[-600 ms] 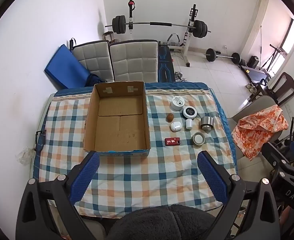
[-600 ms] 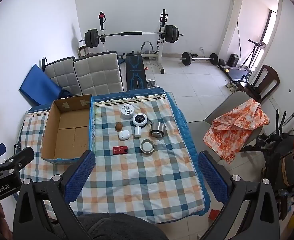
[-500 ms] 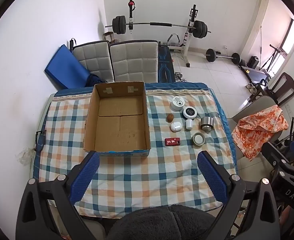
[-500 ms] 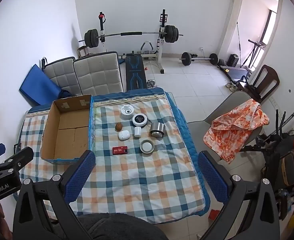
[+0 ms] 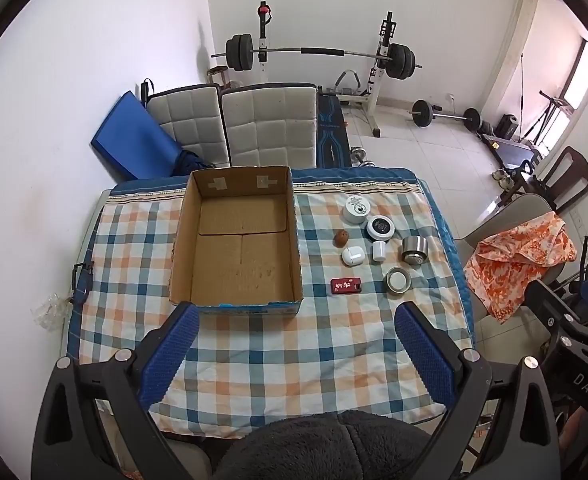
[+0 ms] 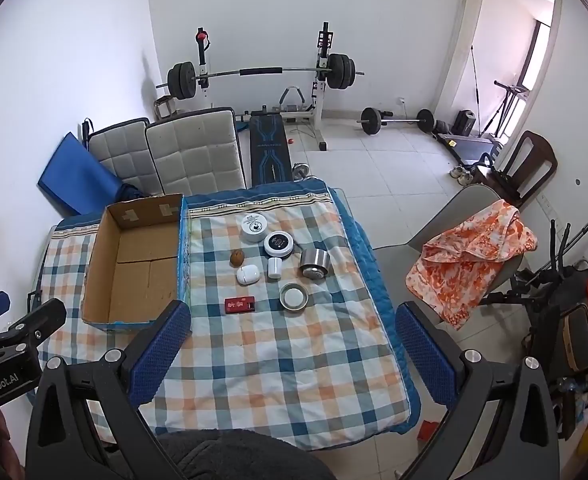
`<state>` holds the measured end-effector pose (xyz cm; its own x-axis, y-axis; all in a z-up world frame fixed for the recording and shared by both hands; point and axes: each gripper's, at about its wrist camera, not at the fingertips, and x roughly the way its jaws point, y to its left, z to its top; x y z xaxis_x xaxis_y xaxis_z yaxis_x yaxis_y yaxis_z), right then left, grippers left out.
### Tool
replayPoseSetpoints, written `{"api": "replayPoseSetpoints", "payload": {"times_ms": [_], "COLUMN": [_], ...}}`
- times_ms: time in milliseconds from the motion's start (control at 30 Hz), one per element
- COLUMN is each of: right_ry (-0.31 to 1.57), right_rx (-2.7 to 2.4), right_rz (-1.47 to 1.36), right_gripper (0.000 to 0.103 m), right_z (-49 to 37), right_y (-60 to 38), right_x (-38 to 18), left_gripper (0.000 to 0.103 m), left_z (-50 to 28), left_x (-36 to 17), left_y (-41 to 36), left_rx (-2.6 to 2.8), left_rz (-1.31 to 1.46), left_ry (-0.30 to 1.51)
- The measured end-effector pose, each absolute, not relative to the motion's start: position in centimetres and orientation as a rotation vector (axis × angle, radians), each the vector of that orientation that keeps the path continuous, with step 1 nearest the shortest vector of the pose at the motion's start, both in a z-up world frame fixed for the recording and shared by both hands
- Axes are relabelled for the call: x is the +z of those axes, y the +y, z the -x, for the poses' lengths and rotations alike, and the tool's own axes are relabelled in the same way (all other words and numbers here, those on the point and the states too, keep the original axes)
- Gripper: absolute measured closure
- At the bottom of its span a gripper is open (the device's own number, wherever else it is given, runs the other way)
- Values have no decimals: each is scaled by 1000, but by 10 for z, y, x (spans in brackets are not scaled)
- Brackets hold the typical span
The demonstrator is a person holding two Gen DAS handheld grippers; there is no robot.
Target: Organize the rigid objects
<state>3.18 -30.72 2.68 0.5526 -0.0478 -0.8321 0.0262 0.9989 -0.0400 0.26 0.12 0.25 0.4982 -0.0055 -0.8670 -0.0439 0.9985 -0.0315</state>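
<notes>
Empty cardboard box [image 5: 236, 246] on table [image 5: 254, 360]

Each gripper is a black frame with open triangular cut-outs and round silver screws at the joints. The left gripper [image 5: 296, 320] and right gripper [image 6: 293, 318] carry long fingers [image 5: 170, 356] faced with blue dimpled pads. White lettering marks the black frames. Below the frames shows dark grey fleecy clothing [image 5: 326, 444].
</notes>
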Motion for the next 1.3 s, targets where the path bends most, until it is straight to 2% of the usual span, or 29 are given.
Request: {"api": "replayPoseSetpoints", "payload": {"times_ms": [1300], "right_ry": [956], "right_rx": [-40], "right_rz": [17], "right_gripper": [0], "right_z": [-32], "right_y": [-304], "right_x": [41], "left_gripper": [3], "left_z": [-1], "left_x": [7], "left_y": [10], "left_rx": [22], "left_rz": [54], "left_ry": [1038]}}
